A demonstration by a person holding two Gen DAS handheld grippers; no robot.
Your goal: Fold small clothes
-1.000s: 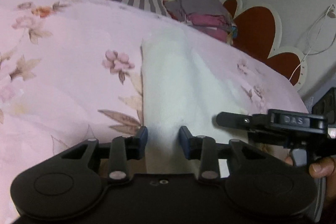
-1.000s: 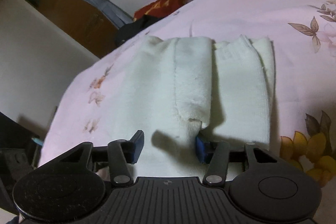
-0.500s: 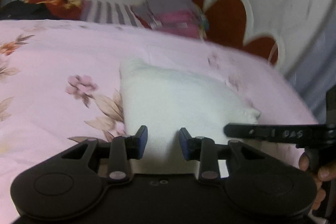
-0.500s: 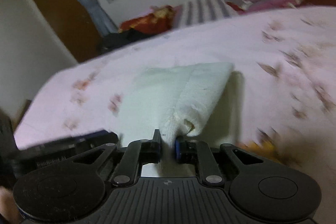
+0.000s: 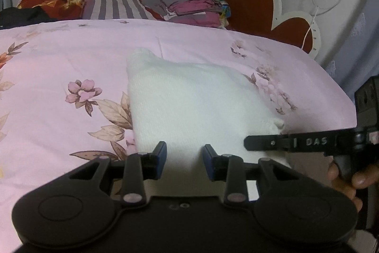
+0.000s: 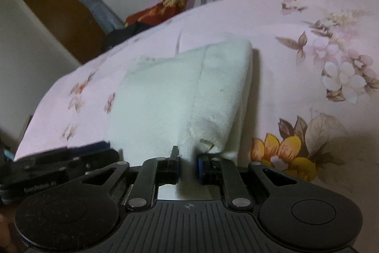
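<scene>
We're mid-fold on the white knit garment (image 6: 180,96), which lies on the pink floral bedsheet (image 5: 59,58), well short of the folded clothes stack (image 5: 189,4) at the far end. Right gripper (image 6: 188,161) is clamped on a bunched near corner of the garment; a rolled flap runs away from it. Left gripper (image 5: 184,158) has its jaws partly apart over the garment's near edge, and we can't tell if the pads press cloth. Next move, we judge: carry the pinched corner across the garment and lay it flat. Only the left view shows the hand (image 5: 348,179) holding the right tool; only the right view shows the pinch.
</scene>
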